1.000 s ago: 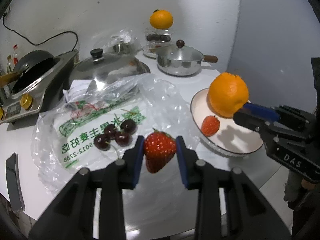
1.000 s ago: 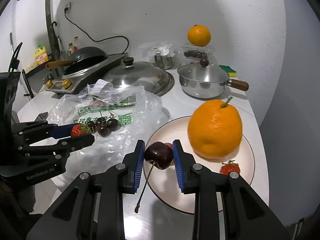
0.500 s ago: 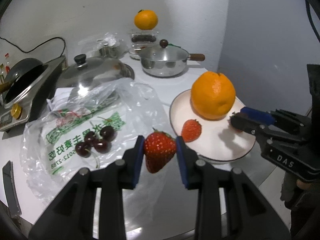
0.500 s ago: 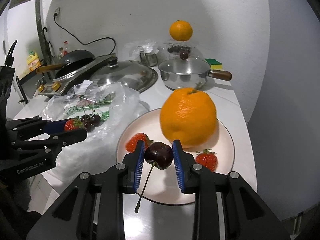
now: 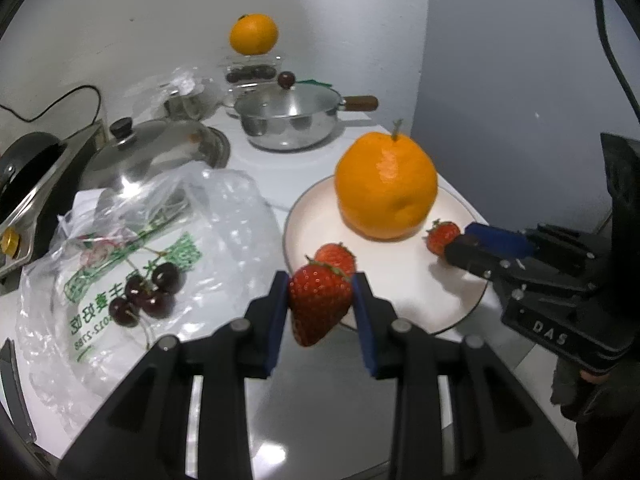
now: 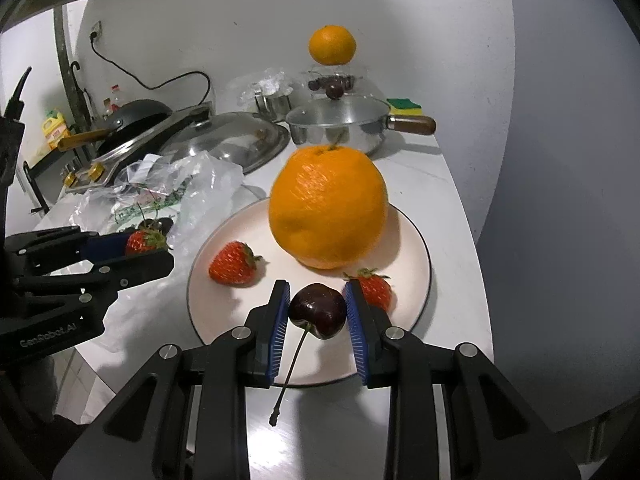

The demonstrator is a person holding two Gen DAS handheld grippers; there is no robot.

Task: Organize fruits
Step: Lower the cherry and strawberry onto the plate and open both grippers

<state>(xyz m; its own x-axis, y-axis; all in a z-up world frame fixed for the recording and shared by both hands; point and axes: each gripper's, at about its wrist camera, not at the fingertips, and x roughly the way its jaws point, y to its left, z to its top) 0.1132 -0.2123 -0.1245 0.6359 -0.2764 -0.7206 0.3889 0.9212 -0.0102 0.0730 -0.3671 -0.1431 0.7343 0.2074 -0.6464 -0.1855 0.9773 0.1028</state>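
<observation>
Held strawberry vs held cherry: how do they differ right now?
The strawberry is bright red and seeded, in the left gripper; the cherry is dark, glossy, with a long stem, in the right gripper. The cherry hangs over the plate, the strawberry at its edge. Both are clamped between blue pads.

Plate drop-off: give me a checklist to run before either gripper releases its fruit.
1. Left gripper shut on held strawberry: ok.
2. Right gripper shut on cherry: ok.
3. Cherry over plate: ok.
4. Held strawberry over plate: cannot tell, it hangs at the near rim.
5. Bare spot between orange and the two strawberries on the plate: ok.
6. Grippers apart: ok.
</observation>
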